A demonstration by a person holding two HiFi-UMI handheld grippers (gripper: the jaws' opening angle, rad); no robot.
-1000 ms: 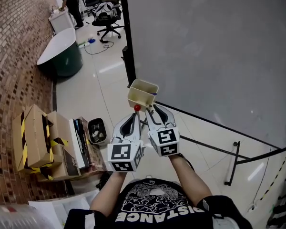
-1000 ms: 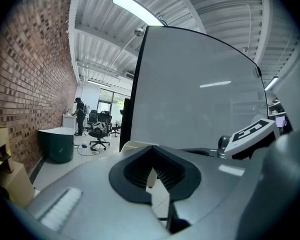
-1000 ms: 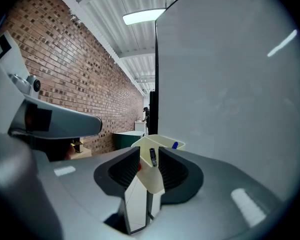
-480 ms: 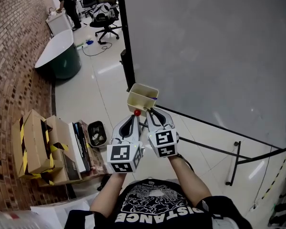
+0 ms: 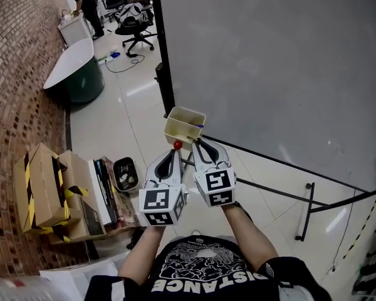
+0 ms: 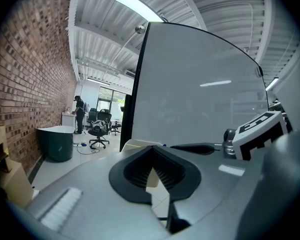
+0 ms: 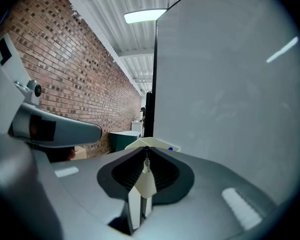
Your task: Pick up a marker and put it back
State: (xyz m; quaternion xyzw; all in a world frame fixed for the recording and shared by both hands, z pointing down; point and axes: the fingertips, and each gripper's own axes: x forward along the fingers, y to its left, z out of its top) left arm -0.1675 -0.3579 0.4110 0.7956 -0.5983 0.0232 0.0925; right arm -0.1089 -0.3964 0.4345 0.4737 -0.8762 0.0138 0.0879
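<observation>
Your red-capped marker (image 5: 177, 144) shows just below the tray (image 5: 178, 131); a blue marker (image 5: 200, 126) lies in that tray.

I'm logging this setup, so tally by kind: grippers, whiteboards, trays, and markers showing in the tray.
Grippers: 2 (left gripper, right gripper)
Whiteboard: 1
Cream tray: 1
Blue marker: 1
Total: 5

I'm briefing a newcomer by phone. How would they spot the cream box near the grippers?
Find the big grey board with a black edge. At its lower left corner sits a small open-topped cream box, unlike the brown cartons on the floor.
</observation>
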